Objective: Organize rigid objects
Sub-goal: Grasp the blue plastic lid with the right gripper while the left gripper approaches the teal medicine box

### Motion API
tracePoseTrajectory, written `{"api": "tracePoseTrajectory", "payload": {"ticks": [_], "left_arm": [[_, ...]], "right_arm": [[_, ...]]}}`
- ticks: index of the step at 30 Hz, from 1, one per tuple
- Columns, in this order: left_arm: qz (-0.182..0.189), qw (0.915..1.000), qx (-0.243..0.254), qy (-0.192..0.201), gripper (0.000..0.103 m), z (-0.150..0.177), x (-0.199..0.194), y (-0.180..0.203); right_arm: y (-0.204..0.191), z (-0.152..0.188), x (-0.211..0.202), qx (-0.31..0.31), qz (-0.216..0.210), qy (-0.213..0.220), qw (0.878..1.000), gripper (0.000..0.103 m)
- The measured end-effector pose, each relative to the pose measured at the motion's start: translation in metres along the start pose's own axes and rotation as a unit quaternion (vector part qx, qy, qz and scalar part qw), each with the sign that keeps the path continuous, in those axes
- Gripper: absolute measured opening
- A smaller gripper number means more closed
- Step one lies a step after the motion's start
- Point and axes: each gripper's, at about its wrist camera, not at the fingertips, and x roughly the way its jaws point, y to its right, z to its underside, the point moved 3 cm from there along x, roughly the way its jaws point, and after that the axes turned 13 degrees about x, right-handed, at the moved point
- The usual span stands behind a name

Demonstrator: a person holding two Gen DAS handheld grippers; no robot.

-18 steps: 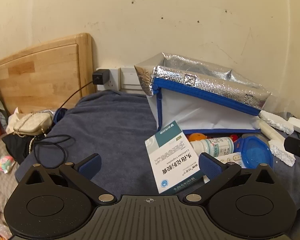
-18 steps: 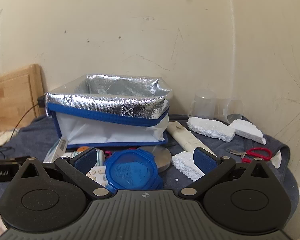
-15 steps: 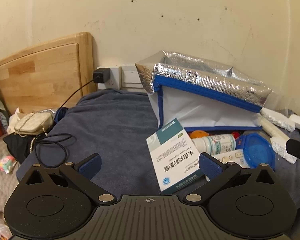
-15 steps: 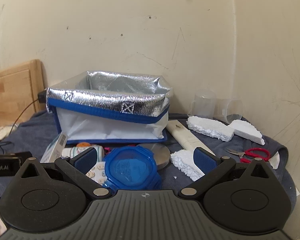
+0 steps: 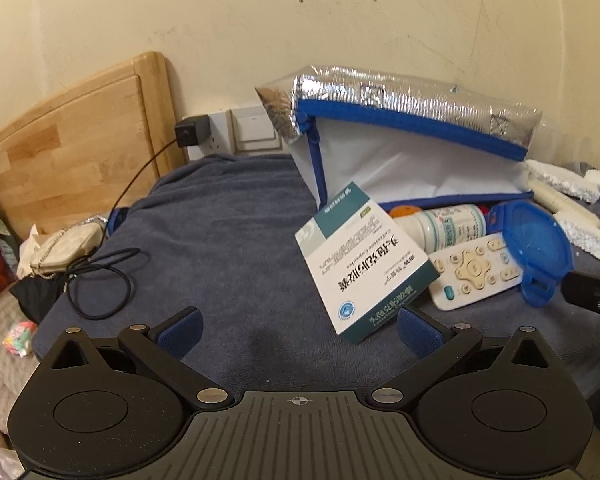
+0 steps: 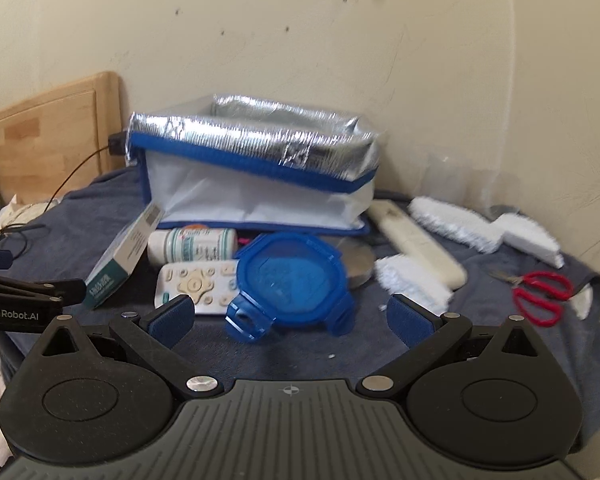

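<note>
1. Since the earlier frames both grippers have drawn nearer the clutter; the objects loom larger, and the right view is blurred.
2. The left gripper and right gripper both stand wide apart and empty.
3. This looks like the approach step: the white-and-teal cardboard medicine box lies near, in front of the silver-lined blue-trimmed insulated bag, its near end between the left jaws.
4. Its long axis runs near-to-far, leaning left; the next move likely calls for closing across its narrow width.
</note>
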Motion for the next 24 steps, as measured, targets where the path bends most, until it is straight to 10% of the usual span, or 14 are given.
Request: {"api": "tracePoseTrajectory", "payload": {"ticks": [24], "left_arm": [[0.067,0.9967,-0.033,-0.031,0.103,-0.023,0.058,0.013]], "right_arm": [[0.019,-0.023,0.076,0.034,-0.016,-0.040,0.998,0.103]]}}
